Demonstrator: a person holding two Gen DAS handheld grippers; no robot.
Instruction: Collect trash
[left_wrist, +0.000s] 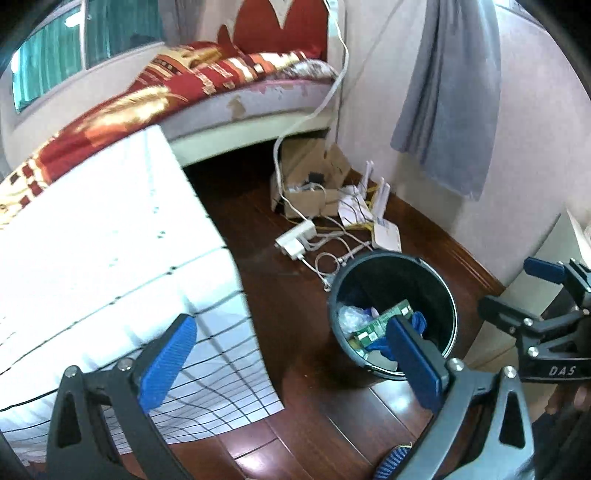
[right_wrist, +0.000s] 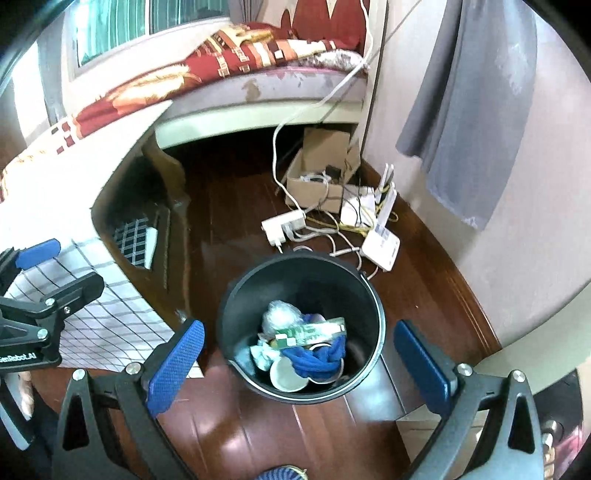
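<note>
A black trash bin (right_wrist: 373, 295) stands on the dark wood floor. Inside it lie a green box (right_wrist: 314, 331), a blue cloth (right_wrist: 317, 360), a white cup (right_wrist: 286, 374) and crumpled plastic (right_wrist: 279, 314). My right gripper (right_wrist: 295, 360) hangs open above the bin, with nothing between its blue pads. My left gripper (left_wrist: 291, 363) is open and empty too, to the left of the bin (left_wrist: 443, 295) and beside the checked tablecloth (left_wrist: 229, 376). The right gripper (left_wrist: 543, 295) shows at the right edge of the left wrist view.
A table with a white checked cloth (right_wrist: 110, 306) stands left of the bin. Behind the bin are a power strip (right_wrist: 282, 227), tangled cables, a white router (right_wrist: 380, 245) and a cardboard box (right_wrist: 317, 162). A bed with a red cover (right_wrist: 221, 59) lies beyond. A grey cloth (right_wrist: 465, 110) hangs on the wall.
</note>
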